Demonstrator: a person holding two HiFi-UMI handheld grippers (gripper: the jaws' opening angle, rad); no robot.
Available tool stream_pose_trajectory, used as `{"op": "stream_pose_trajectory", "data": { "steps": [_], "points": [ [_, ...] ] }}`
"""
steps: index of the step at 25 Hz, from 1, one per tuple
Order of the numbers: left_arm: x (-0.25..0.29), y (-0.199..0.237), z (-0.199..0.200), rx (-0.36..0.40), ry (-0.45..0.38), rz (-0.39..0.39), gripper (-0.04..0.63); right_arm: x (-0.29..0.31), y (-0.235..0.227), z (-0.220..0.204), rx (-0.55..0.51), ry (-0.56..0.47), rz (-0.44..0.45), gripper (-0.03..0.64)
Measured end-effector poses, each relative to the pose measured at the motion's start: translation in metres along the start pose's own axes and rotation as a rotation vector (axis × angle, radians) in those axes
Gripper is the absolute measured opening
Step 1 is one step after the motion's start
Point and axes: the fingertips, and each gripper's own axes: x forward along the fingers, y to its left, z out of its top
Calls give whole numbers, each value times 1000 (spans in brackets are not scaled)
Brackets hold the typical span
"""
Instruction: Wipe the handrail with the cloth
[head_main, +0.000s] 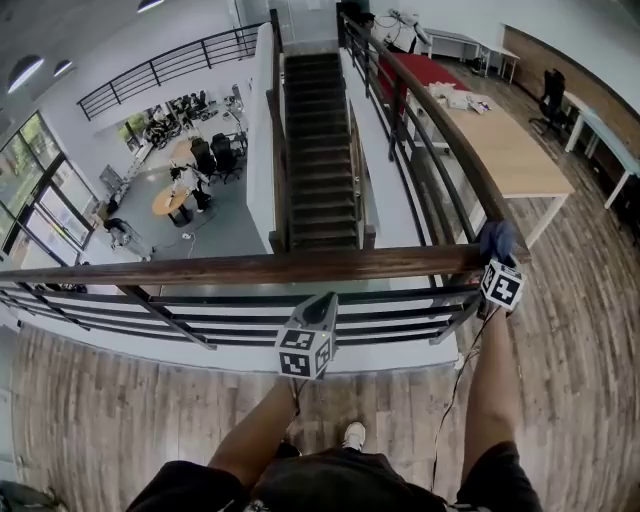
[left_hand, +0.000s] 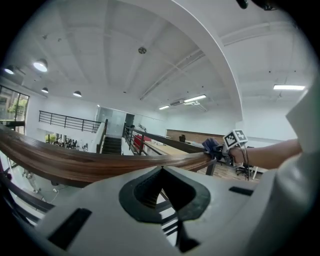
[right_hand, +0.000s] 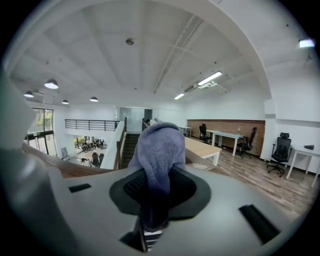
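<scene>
The brown wooden handrail (head_main: 230, 268) runs left to right in front of me and turns away at a corner on the right. My right gripper (head_main: 497, 260) is at that corner, shut on a blue-grey cloth (head_main: 497, 240) that rests on the rail top. In the right gripper view the cloth (right_hand: 160, 150) bulges up out of the shut jaws of the right gripper (right_hand: 156, 192). My left gripper (head_main: 323, 305) hangs just below and in front of the rail's middle, touching nothing. Seen from the left gripper view, the left gripper (left_hand: 161, 171) is shut and empty, with the handrail (left_hand: 90, 161) crossing behind it.
Black metal bars (head_main: 250, 315) run under the rail. Beyond it are a stairway going down (head_main: 320, 150) and a lower floor with desks. A long wooden table (head_main: 510, 150) stands behind the rail's right leg. A thin cable (head_main: 455, 385) hangs from the right gripper.
</scene>
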Motion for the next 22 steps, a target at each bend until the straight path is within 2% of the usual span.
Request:
{"op": "stream_pose_trajectory", "data": {
  "steps": [5, 10, 13, 16, 22],
  "points": [
    [-30, 58, -1, -51, -43, 107, 3, -60, 140, 2, -2, -144, 265, 74],
    [-134, 161, -8, -88, -61, 166, 3, -185, 355, -13, -31, -181, 525, 74],
    [-159, 200, -47, -127, -56, 253, 3, -210, 439, -46, -75, -179, 686, 74],
    [-188, 259, -75, -175, -49, 359, 3, -224, 528, -74, -113, -156, 812, 74],
    [-254, 364, -77, -219, -52, 532, 3, -245, 687, -93, -163, -66, 997, 74]
  ]
}}
